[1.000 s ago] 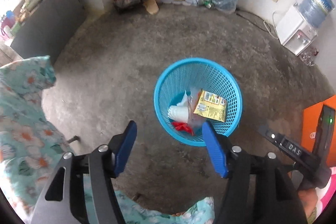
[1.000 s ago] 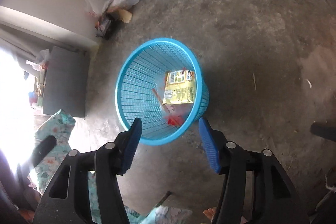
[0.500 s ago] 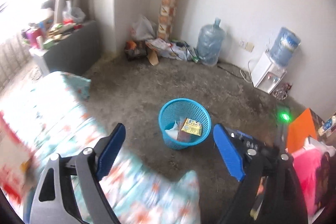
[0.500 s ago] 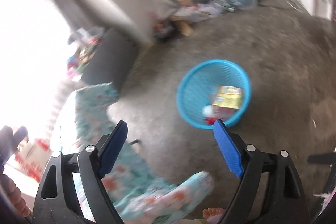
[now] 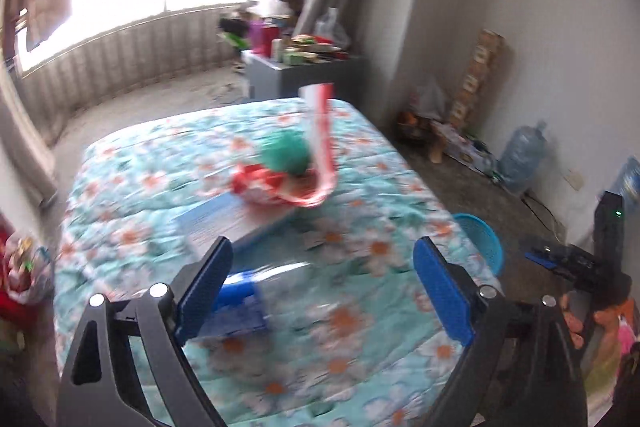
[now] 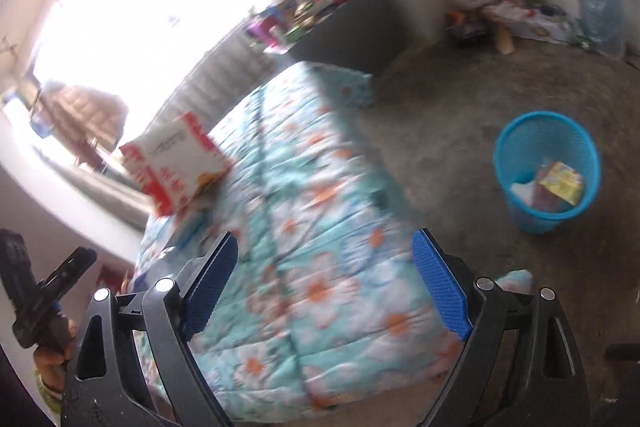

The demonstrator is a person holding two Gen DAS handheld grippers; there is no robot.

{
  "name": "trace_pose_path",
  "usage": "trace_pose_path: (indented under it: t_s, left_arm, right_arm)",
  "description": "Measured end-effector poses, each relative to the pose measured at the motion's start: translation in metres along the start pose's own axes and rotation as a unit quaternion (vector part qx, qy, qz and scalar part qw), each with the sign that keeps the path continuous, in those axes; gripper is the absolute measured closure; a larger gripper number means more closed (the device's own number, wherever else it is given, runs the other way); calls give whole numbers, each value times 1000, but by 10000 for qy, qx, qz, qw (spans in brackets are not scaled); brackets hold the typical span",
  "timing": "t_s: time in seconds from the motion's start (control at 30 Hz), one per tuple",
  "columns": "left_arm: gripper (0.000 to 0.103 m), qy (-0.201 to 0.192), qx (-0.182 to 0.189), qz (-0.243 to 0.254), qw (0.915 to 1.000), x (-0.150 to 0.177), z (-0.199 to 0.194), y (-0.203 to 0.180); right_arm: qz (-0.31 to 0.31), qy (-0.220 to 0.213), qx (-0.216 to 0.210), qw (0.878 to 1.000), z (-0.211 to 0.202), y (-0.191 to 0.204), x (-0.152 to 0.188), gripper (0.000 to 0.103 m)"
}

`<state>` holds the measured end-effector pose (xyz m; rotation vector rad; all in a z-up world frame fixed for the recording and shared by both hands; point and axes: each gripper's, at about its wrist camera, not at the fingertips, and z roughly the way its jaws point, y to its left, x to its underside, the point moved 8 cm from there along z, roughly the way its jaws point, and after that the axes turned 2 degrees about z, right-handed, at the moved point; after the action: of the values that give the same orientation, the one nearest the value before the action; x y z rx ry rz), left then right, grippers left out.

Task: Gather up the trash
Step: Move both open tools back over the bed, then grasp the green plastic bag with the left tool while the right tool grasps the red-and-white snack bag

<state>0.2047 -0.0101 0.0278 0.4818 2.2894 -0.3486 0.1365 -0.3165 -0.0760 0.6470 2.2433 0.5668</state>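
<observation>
In the left wrist view the left tool [image 5: 320,291] is opening, nothing between its fingers; on the bed [image 5: 168,163] lie one red-and-white packet [image 5: 280,187], one green ball [image 5: 288,155] and one clear bottle [image 5: 256,291]. The right wrist view alone shows inside the one blue basket [image 6: 516,139]: a yellow wrapper [image 6: 560,181]. The right tool [image 6: 324,283] is opening too, empty.

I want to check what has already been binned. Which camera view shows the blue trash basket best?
The right wrist view: the blue trash basket stands whole on the bare floor, its mouth open to the camera, with a yellow packet and other wrappers visible inside. The left wrist view shows only part of its rim past the bed edge, contents hidden.
</observation>
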Motion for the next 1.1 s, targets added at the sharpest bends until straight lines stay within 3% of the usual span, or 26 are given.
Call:
trace_pose_path:
  t_s: [0.3, 0.67, 0.93, 1.1]
  left_arm:
    - [14, -93, -437, -731, 9963, 36, -24, 81]
    - [14, -36, -711, -1402, 9876, 76, -32, 143]
    - [14, 46, -863, -1753, 9807, 94, -30, 184]
    - [14, -117, -626, -1852, 9806, 83, -31, 186]
  right_arm:
    - [-557, 619, -296, 9961, 23, 71, 36, 18]
    - [-960, 1324, -590, 9848, 59, 136, 72, 18]
    - [-1850, 1362, -810, 9699, 76, 198, 78, 18]
    - [-1609, 1302, -821, 9749, 87, 203, 64, 18]
